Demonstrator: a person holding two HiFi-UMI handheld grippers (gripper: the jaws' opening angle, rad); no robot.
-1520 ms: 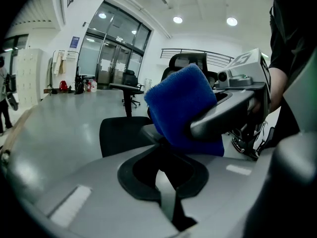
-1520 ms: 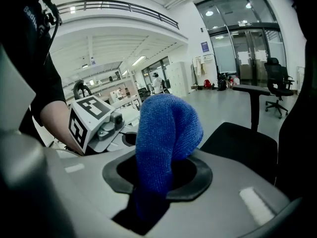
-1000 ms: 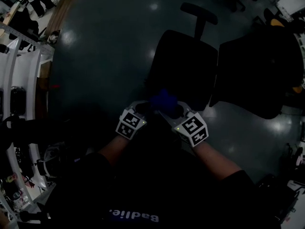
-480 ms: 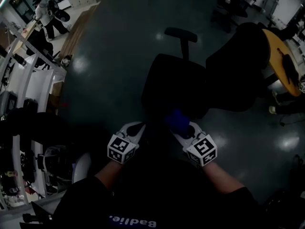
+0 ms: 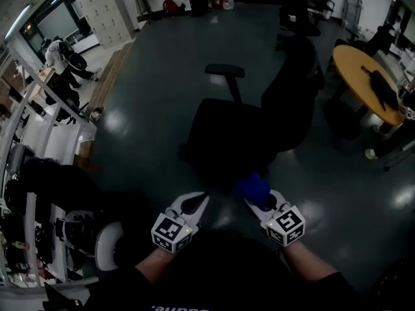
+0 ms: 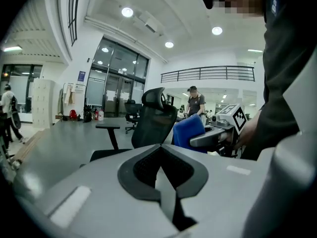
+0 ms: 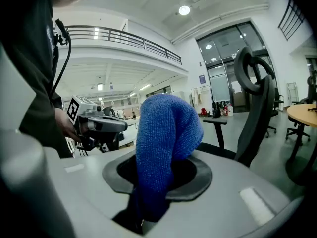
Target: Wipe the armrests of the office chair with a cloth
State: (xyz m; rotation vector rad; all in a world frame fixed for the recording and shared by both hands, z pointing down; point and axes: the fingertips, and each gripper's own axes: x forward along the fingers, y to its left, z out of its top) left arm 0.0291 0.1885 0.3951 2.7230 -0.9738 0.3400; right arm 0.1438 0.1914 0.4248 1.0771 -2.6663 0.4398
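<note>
A black office chair (image 5: 227,141) stands on the dark floor ahead of me, its backrest (image 5: 292,96) to the right and one armrest (image 5: 225,70) on a post at the far side. My right gripper (image 5: 258,198) is shut on a blue cloth (image 5: 253,188), which bulges up out of the jaws in the right gripper view (image 7: 166,133). My left gripper (image 5: 196,203) is shut with nothing in it, its jaws meeting in a line in the left gripper view (image 6: 161,150). Both grippers hover just short of the seat's near edge, apart from the chair.
A round yellow table (image 5: 363,67) with a dark item on it stands at the right. White shelving (image 5: 39,141) lines the left side, with a person (image 5: 61,54) beyond it. More dark chairs (image 5: 295,11) stand at the back. Lockers (image 5: 97,8) are at far left.
Both grippers have drawn back from over the seat toward my body and spread a little apart. The view has lifted and brightened, showing more of the room. The cloth stays in the right gripper.
</note>
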